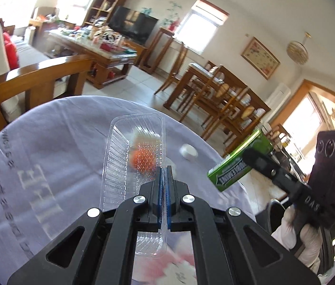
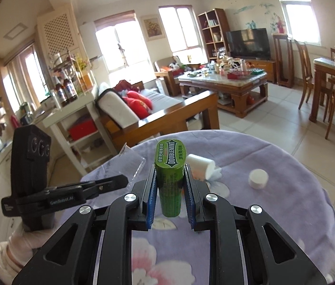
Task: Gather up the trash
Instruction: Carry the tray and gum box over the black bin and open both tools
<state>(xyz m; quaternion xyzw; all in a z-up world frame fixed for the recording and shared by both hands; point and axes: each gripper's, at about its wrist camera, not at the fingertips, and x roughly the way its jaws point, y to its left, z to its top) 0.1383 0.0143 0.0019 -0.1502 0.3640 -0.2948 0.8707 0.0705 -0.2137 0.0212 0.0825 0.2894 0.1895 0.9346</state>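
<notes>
Trash held in both grippers above table

Left gripper [image 1: 165, 185] clamps the rim of a clear ribbed plastic tray [image 1: 129, 156], long axis running away from the camera, lifted over the lilac floral tablecloth [image 1: 48, 142]. Right gripper [image 2: 169, 185] pinches a green Doublemint box [image 2: 170, 173], upright, oval top end facing the camera. White cylinder [image 2: 203, 165] and white cap [image 2: 258, 178] lie on the cloth.

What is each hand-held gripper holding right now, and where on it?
Left hand-held gripper pinches the clear plastic tray by its side wall. Right hand-held gripper clamps the green Doublemint container around its middle.
</notes>
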